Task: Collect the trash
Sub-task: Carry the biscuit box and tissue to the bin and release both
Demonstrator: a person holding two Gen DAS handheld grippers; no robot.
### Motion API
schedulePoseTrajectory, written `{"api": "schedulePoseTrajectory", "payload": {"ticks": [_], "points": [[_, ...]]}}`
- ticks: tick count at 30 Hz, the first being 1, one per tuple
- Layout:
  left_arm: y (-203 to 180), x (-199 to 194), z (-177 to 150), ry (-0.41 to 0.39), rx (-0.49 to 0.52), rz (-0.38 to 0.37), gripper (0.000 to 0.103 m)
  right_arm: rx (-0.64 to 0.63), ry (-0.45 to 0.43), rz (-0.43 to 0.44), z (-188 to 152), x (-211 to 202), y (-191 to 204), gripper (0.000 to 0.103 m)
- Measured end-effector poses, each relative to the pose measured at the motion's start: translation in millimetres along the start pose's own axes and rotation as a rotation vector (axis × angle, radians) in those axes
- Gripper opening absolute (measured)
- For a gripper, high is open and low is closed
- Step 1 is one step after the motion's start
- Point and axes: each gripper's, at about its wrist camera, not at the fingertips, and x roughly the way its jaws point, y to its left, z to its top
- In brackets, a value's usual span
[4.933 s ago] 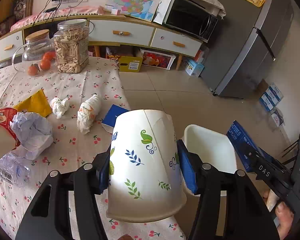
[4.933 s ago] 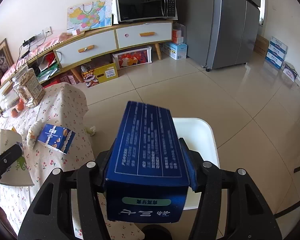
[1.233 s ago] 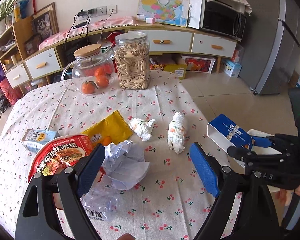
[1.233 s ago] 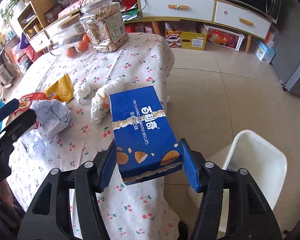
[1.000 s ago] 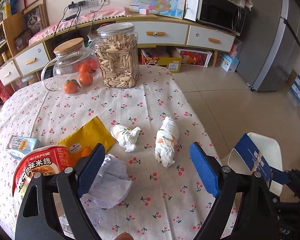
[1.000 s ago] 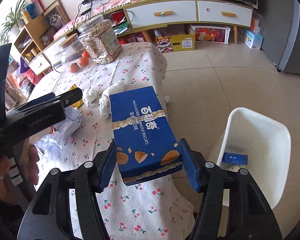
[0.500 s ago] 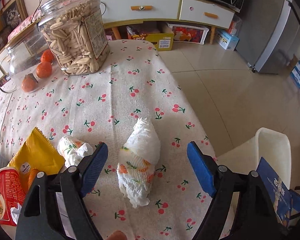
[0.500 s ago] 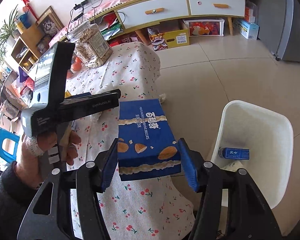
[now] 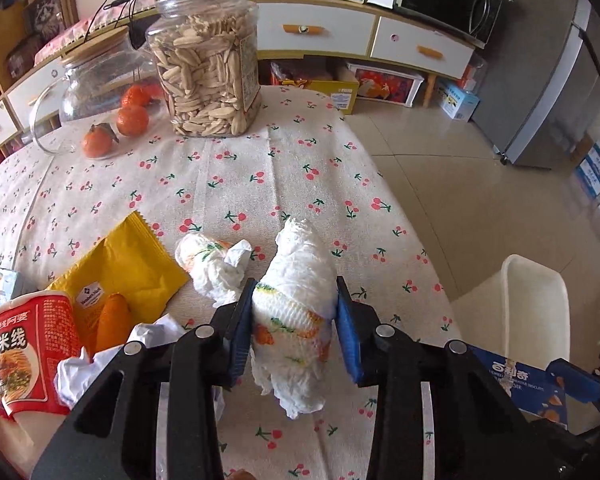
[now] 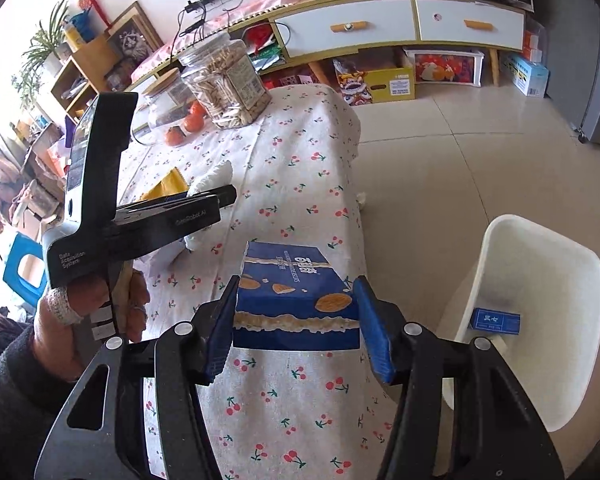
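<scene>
Trash covers the desk (image 9: 228, 184): left of the left tongs (image 9: 296, 320) lie a noodle cup (image 9: 24, 344) and yellow wrapper (image 9: 120, 268). These tongs are clenched on a crumpled tissue wad (image 9: 296, 312). The right tongs (image 10: 300, 320) grip a blue biscuit box (image 10: 296, 300); right of them stands the white bin (image 10: 540, 280).

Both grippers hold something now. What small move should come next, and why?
Probably carry the right gripper toward the white bin and release there. Its pads clamp the blue biscuit box, which sits over the table edge beside the bin. The left gripper has only just closed on the crumpled tissue.
</scene>
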Motion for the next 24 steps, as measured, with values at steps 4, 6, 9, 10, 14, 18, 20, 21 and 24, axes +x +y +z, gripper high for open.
{"api": "schedulePoseTrajectory", "payload": {"ticks": [4, 6, 9, 10, 14, 18, 20, 21, 24], "points": [[16, -41, -10, -0.072, -0.029, 0.024, 0.037, -0.042, -0.052, -0.015, 1, -12, 12, 0.053], [23, -60, -15, -0.109, -0.044, 0.05, 0.037, -0.068, -0.092, -0.035, 1, -20, 18, 0.053], [31, -90, -24, -0.175, -0.06, 0.078, 0.037, -0.109, -0.167, -0.056, 1, -33, 25, 0.053], [31, -99, -27, -0.195, -0.064, 0.082, 0.037, -0.121, -0.191, -0.062, 0, -37, 27, 0.053], [31, -124, -41, -0.257, -0.089, 0.069, 0.037, -0.148, -0.255, -0.1, -6, -49, 34, 0.053], [21, -130, -59, -0.285, -0.077, 0.086, 0.038, -0.16, -0.283, -0.13, -12, -54, 37, 0.053], [13, -130, -65, -0.29, -0.045, 0.104, 0.038, -0.168, -0.296, -0.151, -14, -55, 40, 0.053], [9, -129, -67, -0.291, -0.03, 0.111, 0.038, -0.17, -0.299, -0.159, -16, -55, 39, 0.053], [4, -126, -73, -0.292, -0.016, 0.11, 0.038, -0.163, -0.304, -0.178, -18, -55, 37, 0.053]]}}
